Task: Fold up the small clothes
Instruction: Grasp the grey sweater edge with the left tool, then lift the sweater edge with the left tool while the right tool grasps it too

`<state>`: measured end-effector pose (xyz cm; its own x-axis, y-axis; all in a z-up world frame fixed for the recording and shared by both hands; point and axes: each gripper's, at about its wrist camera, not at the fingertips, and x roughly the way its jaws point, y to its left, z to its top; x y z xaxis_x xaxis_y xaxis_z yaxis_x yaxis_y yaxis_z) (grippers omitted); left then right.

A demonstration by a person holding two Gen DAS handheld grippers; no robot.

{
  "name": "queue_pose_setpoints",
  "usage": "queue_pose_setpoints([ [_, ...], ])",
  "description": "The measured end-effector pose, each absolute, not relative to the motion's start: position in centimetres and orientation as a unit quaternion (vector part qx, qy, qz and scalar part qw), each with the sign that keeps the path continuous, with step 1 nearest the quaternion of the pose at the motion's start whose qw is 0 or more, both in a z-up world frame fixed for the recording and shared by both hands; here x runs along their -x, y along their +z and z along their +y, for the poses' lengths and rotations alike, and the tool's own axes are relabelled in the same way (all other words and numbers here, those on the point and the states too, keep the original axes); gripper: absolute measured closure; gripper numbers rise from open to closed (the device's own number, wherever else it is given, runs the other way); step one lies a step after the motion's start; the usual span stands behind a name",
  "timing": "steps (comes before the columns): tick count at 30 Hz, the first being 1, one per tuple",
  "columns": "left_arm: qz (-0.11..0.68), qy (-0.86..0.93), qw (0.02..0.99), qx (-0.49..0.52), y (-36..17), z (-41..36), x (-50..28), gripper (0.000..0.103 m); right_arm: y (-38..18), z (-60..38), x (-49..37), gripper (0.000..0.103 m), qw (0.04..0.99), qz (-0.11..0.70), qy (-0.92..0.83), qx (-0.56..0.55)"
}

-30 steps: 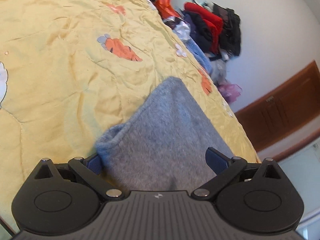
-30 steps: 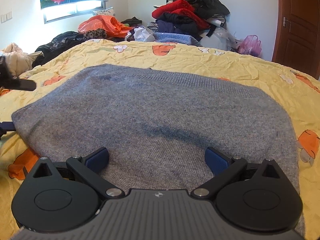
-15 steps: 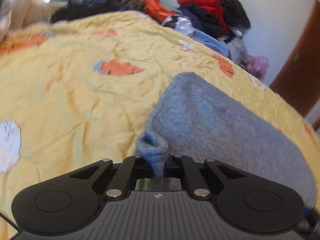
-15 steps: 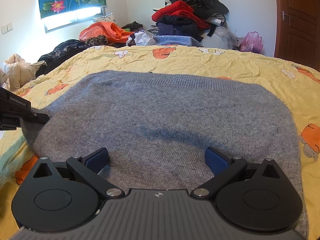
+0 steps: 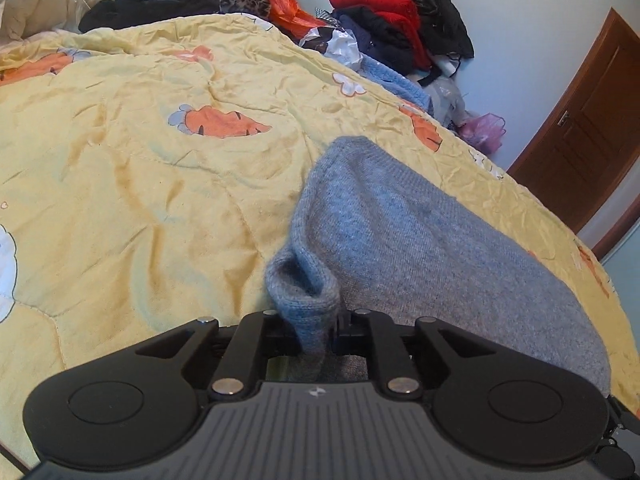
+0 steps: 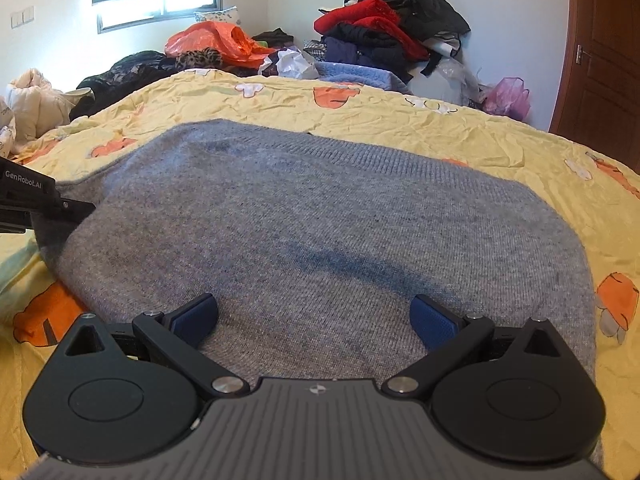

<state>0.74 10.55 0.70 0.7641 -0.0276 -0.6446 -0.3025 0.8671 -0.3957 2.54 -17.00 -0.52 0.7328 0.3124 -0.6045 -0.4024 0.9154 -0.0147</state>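
Observation:
A grey knitted garment (image 6: 320, 224) lies spread on the yellow bedspread (image 6: 440, 128). My left gripper (image 5: 316, 330) is shut on the garment's near left corner (image 5: 308, 292), which bunches up between the closed fingers. The rest of the garment (image 5: 420, 248) stretches away to the right. My left gripper also shows at the left edge of the right wrist view (image 6: 40, 200). My right gripper (image 6: 314, 318) is open, its blue pads (image 6: 196, 316) resting over the garment's near edge, with nothing held.
A heap of red, black and blue clothes (image 6: 384, 32) is piled against the far wall. An orange bag (image 6: 216, 42) and dark clothes (image 6: 128, 72) lie beyond the bed. A wooden door (image 6: 600, 60) stands at right.
My left gripper went from open around the garment's corner to shut on it, and has pulled the corner up and inward. The right gripper stayed open in place.

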Motion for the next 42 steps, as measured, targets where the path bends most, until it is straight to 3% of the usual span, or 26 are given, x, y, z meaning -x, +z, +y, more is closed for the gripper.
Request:
queue_pose_setpoints([
  [6,0.322,0.076,0.910,0.252,0.5,11.0,-1.2,0.090,-0.1,-16.9,-2.9,0.000,0.925,0.322,0.188,0.073],
  [7,0.322,0.077,0.913,0.239,0.7,10.7,-1.3,0.098,0.6,-16.8,-3.4,0.001,0.920,0.337,0.188,0.065],
  [8,0.318,0.075,0.919,0.220,0.9,10.2,-1.2,0.098,1.5,-16.6,-4.0,0.003,0.915,0.347,0.199,0.049],
  [10,0.301,0.067,0.935,0.173,1.7,8.8,-0.7,0.098,4.1,-16.2,-5.4,0.018,0.912,0.339,0.231,0.015],
  [13,0.290,0.040,0.949,0.118,2.3,6.5,-0.4,0.098,7.9,-14.1,-8.7,0.019,0.902,0.334,0.272,-0.006],
  [16,0.271,0.020,0.962,0.027,2.6,3.7,0.1,0.098,9.6,-10.4,-13.1,0.018,0.869,0.382,0.315,-0.018],
  [26,0.239,0.004,0.964,-0.113,2.4,0.0,1.2,0.098,7.8,0.1,-20.1,0.020,0.793,0.490,0.363,-0.016],
  [29,0.225,-0.015,0.964,-0.140,2.6,-1.2,1.7,0.098,6.8,2.0,-21.2,0.027,0.784,0.509,0.357,0.008],
  [30,0.223,-0.019,0.964,-0.147,2.5,-1.4,1.8,0.098,6.5,2.4,-21.4,0.036,0.788,0.506,0.350,0.023],
  [31,0.222,-0.019,0.963,-0.149,2.5,-1.6,1.9,0.098,6.3,2.6,-21.4,0.060,0.792,0.504,0.342,0.038],
  [33,0.224,-0.016,0.963,-0.147,2.7,-1.4,1.8,0.098,5.9,2.0,-21.4,0.085,0.791,0.503,0.344,0.058],
  [42,0.201,-0.085,0.962,-0.162,4.1,-5.4,1.9,0.098,9.3,-10.1,-21.7,0.086,0.813,0.455,0.363,-0.007],
])
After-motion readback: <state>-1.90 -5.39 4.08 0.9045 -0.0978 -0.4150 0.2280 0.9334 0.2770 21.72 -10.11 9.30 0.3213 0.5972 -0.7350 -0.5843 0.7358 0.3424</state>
